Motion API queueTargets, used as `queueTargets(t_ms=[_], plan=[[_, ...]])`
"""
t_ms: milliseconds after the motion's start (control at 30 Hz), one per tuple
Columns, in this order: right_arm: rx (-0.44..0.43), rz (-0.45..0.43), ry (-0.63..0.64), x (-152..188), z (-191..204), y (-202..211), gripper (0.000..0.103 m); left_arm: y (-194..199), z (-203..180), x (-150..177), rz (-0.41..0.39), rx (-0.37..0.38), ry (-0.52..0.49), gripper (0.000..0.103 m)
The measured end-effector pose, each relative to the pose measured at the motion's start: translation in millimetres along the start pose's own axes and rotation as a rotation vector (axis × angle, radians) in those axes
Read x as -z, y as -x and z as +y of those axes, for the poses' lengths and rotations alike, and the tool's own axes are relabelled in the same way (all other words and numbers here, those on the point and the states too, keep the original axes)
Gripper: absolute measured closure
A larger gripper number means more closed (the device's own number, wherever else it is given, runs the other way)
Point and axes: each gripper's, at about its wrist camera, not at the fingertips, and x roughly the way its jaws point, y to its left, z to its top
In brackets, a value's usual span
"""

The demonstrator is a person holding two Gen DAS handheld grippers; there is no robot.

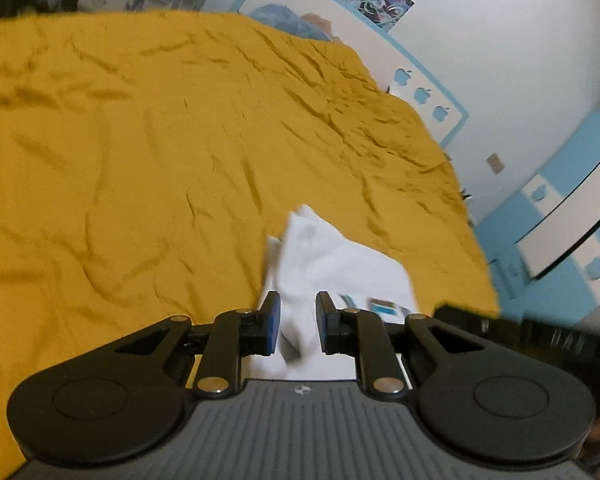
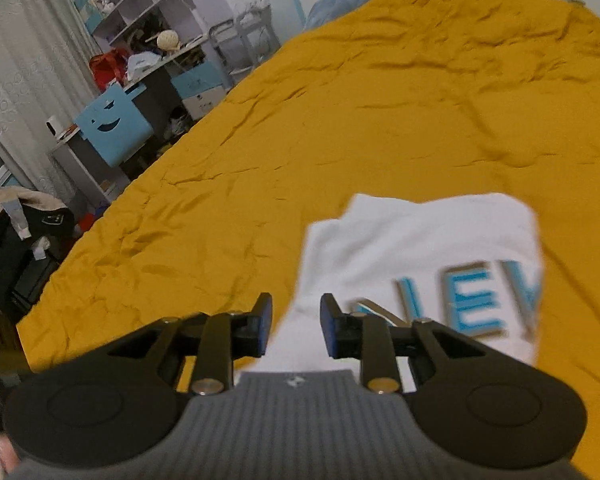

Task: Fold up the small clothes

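Observation:
A small white garment (image 2: 420, 236) with blue letters lies flat on the yellow bedcover (image 2: 380, 100), at the lower right of the right wrist view. My right gripper (image 2: 296, 324) hangs over the garment's near left corner. Its jaws stand apart and the cloth is below them, not pinched. In the left wrist view the same garment (image 1: 332, 256) is bunched and runs up to my left gripper (image 1: 298, 320). The left jaws stand a narrow gap apart and white cloth fills that gap. Whether the pads press on it is not visible.
The yellow bedcover (image 1: 140, 140) is wrinkled and stretches far ahead. A white and blue headboard (image 1: 340, 40) stands at its far end. A desk with a blue chair (image 2: 112, 128) and a heap of dark clothes (image 2: 20, 220) stand beyond the bed's left edge.

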Motion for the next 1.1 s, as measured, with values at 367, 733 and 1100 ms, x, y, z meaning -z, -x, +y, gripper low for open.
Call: queueTargets(t_ms=[367, 733, 1100], plan=[[0.146, 0.042, 0.101, 115.3, -53.2, 61.9, 0.055, 1.2, 22.0, 38.1, 0.07, 0.034, 0.161, 0.069], [0.243, 0.067, 0.127, 137.1, -69.0, 23.0, 0.084, -19.6, 13.5, 33.4, 0.065, 0.059, 0.13, 0.099], [0.192, 0.099, 0.124, 151.5, -85.8, 29.1, 0.103, -26.1, 13.2, 58.5, 0.123, -0.136, -0.003, 0.1]])
